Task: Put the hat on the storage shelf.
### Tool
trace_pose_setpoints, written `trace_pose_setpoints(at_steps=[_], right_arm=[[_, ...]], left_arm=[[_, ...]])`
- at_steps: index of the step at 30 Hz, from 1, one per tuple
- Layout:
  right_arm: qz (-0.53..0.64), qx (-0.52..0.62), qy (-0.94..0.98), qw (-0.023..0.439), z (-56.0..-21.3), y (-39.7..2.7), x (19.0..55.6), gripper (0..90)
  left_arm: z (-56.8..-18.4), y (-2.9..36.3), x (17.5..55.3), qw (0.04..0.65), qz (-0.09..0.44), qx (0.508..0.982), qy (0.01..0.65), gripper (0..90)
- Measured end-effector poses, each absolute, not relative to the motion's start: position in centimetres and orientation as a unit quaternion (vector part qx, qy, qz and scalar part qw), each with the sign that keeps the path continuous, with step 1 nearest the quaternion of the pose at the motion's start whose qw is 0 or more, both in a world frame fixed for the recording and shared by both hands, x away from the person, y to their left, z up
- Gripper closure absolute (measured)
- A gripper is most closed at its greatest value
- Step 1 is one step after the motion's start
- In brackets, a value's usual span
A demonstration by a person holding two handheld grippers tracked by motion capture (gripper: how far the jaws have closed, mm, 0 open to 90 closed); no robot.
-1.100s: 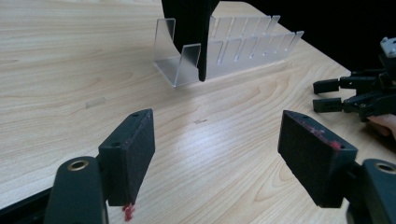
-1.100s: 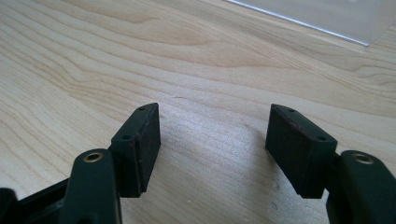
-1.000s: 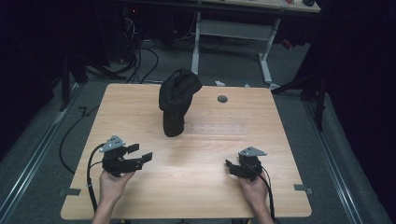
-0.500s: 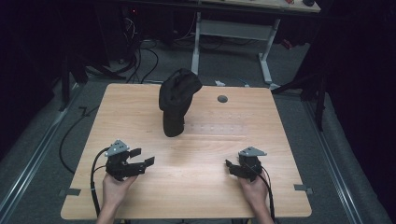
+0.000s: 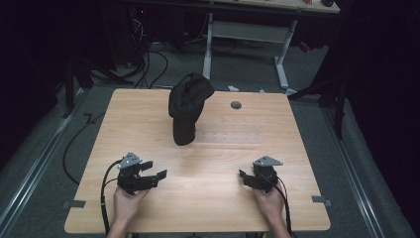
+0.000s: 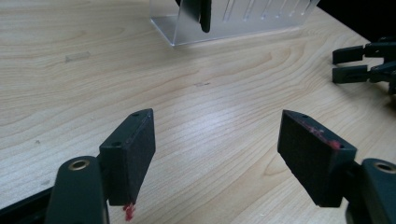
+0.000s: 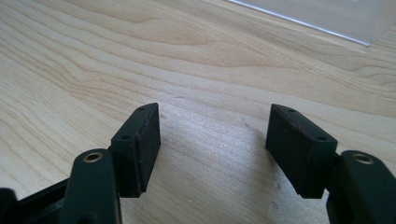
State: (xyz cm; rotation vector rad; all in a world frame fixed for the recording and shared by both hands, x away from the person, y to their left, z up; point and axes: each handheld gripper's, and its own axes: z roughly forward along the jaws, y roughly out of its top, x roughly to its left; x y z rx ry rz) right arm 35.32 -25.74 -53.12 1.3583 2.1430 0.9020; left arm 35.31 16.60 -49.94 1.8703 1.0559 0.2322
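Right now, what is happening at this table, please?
A person sits at a wooden table with a gripper in each hand. The left gripper and the right gripper are both open and hold nothing, low over the near part of the table. Farther back, a black cap hangs over a clear plastic stand. Neither gripper touches it.

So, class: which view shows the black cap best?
The high view: the whole cap shows there, perched on a clear stand mid-table. The left gripper view catches just its dark lower edge at the top. The right gripper view gives the stand's corner.
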Motion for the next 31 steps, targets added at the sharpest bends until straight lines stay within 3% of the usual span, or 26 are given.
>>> trace_pose_setpoints(at_steps=[23, 31], right_arm=[[0.326, 0.492, 0.776, 0.222, -53.1, -25.7, 35.3, 35.4], [0.327, 0.492, 0.776, 0.221, -53.1, -25.7, 35.3, 35.1]], left_arm=[[-53.6, 14.1, 36.2, 0.359, 0.185, 0.805, 0.434, 27.0], [-53.6, 14.1, 36.2, 0.36, 0.183, 0.805, 0.435, 25.5]])
